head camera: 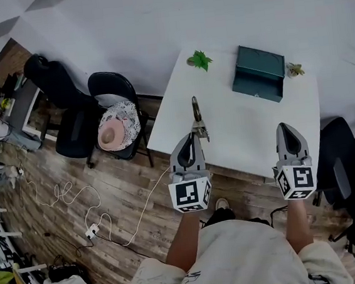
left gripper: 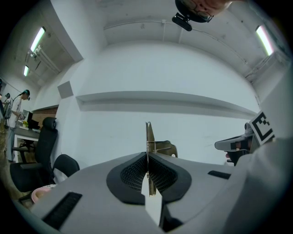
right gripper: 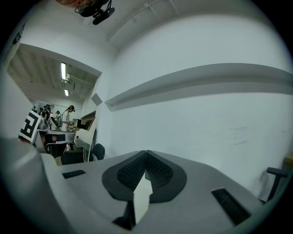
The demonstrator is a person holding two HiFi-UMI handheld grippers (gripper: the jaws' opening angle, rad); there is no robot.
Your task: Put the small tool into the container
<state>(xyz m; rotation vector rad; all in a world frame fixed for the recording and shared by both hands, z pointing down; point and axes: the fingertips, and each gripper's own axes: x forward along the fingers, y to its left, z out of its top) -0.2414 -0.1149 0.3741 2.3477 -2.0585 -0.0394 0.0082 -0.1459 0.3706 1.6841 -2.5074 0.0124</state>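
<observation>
- I am gripping the small metal tool [head camera: 197,116] in my left gripper [head camera: 193,136], with my pads pressing on its thin flat part.
- The tool is sticking forward over the white table [head camera: 240,135], well apart from the teal container [head camera: 258,73].
- My right gripper [head camera: 288,128] is hanging above the table's near edge, jaws pressed together, holding nothing.

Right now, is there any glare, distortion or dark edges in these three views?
Head view: soft even light, no glare on the white table. Left gripper view: fisheye with black corners, ceiling strip light blown out. Right gripper view: same black corners, wall ledge bent into a curve.
</observation>
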